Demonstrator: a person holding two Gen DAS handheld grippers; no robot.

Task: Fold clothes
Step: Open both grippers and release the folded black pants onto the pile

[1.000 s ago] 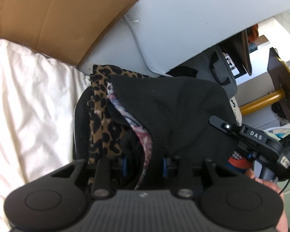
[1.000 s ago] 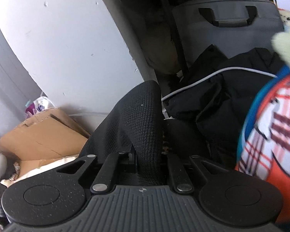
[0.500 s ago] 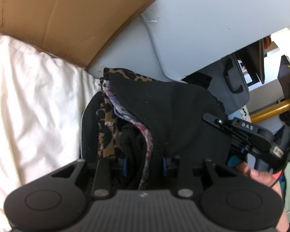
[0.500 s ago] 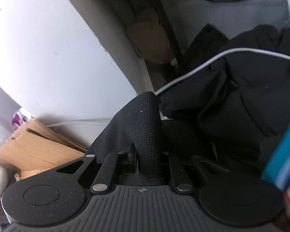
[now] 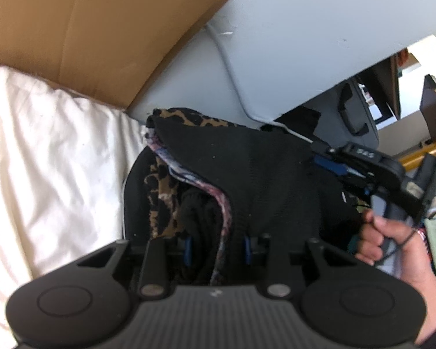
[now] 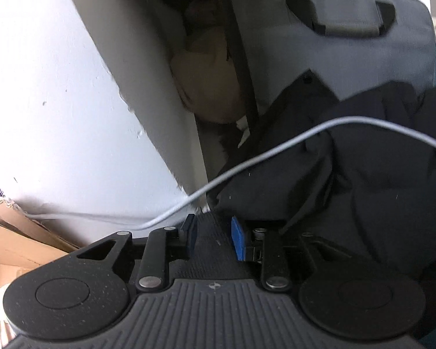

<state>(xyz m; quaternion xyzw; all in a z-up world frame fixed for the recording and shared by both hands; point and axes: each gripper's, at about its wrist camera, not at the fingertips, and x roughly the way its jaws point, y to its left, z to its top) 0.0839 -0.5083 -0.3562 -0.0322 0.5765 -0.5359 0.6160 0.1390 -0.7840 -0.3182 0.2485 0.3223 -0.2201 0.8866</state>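
Note:
A black knit garment [image 5: 261, 180] lies spread over a pile of clothes, stretched between my two grippers. My left gripper [image 5: 217, 247] is shut on its near edge, together with a floral hem [image 5: 219, 203]. Under it sit a leopard-print piece [image 5: 160, 186] and more dark cloth. In the left wrist view a hand [image 5: 386, 238] holds my right gripper [image 5: 318, 152], whose tips meet the garment's far right edge. In the right wrist view my right gripper [image 6: 213, 235] is shut, with black knit cloth [image 6: 209, 250] lying low between its blue pads [image 6: 237, 238].
White bedding [image 5: 49, 151] lies to the left, with cardboard [image 5: 87, 29] and a grey panel [image 5: 290, 43] behind the pile. Ahead of the right gripper are a black jacket [image 6: 378, 168], a white cable [image 6: 276, 151] and a grey bag [image 6: 334, 52].
The right gripper has moved further away from the left one, pulling the black garment out. The cloth that stood up between its fingers now lies low, and its blue pads show.

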